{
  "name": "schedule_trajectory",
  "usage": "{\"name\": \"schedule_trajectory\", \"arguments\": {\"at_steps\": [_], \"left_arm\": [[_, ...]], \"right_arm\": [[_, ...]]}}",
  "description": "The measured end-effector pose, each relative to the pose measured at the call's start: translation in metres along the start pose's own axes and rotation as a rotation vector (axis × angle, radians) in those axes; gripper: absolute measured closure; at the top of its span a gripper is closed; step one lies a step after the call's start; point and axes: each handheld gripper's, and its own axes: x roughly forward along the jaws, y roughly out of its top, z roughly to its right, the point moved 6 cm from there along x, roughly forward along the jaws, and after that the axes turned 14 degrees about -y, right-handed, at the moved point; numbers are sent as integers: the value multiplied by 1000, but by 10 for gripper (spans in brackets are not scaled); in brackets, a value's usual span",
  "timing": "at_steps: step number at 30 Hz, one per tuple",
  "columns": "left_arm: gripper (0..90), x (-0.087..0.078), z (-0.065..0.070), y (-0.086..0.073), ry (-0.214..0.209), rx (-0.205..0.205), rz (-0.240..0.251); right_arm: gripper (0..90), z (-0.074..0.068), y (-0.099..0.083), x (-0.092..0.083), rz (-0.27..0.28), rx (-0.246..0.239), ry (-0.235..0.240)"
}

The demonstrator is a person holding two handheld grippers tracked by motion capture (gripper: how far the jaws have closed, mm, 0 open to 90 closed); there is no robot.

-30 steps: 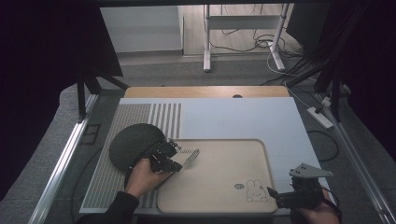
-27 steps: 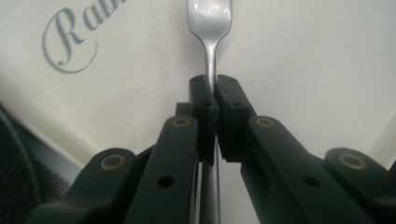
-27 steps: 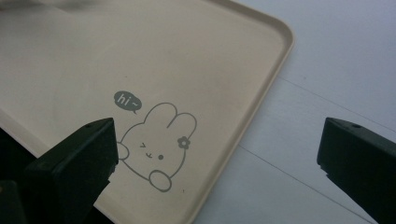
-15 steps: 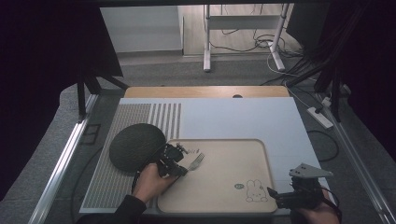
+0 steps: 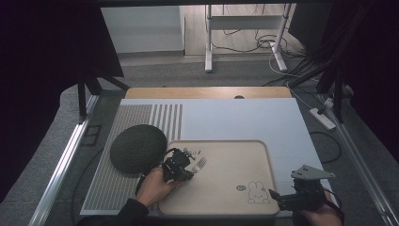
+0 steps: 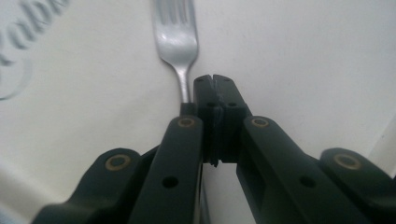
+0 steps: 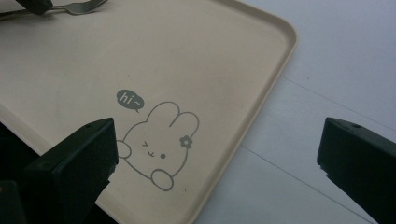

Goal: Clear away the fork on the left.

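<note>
Left tool (image 5: 184,165) sits over the near-left part of the tray (image 5: 263,155), jaws pressed together. In the left gripper view the pads meet tip to tip, and the fork (image 6: 176,42) runs up just beside the left jaw, its neck against the jaw's side rather than clearly between the pads. I cannot confirm from these views that the handle is clamped; it may be caught lower down, hidden by the jaws.

Fork position: lying flat on the tray, tines pointing toward the tray's middle, handle end under my left tool. In the high view it shows as a pale glint beside the tool (image 5: 200,164).

Dark round mat (image 5: 138,148) lies on the worktop (image 5: 235,117), just left of the tray, its edge close to my left hand (image 5: 153,186).

Right tool (image 5: 282,200) rests at the tray's near-right corner, jaws spread wide, nothing between them. The rabbit print (image 7: 156,144) shows between its jaws. I judge this a parked position, keeping clear of the left side's work.

Judgement: low approach along the handle suits a thin, flat piece; risk is the fork slipping sideways out of the pads.
</note>
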Motion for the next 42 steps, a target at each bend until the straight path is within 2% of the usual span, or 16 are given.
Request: {"name": "schedule_trajectory", "arguments": {"at_steps": [5, 16, 21, 29, 33, 36, 42], "left_arm": [[888, -6, -12, -4, 24, -26, -4], [888, -19, -34, -16, 26, -85, 8], [888, -24, -40, -21, 33, -109, 11], [887, -28, -45, -28, 8, -138, 24], [847, -29, -45, -28, -24, -138, 38], [787, -29, -44, -27, -14, -118, 46], [671, -38, -43, -23, -18, -84, 109]], "right_arm": [[0, 0, 0, 0, -4, -6, -2], [0, -1, 0, 0, 0, -14, 1], [0, -1, 0, 0, 1, -12, 2], [0, -1, 0, 0, 0, -10, 1], [0, 0, 0, 0, -1, -11, 0], [0, 0, 0, 0, 2, -8, 1], [0, 0, 0, -1, 6, -4, 2]]}}
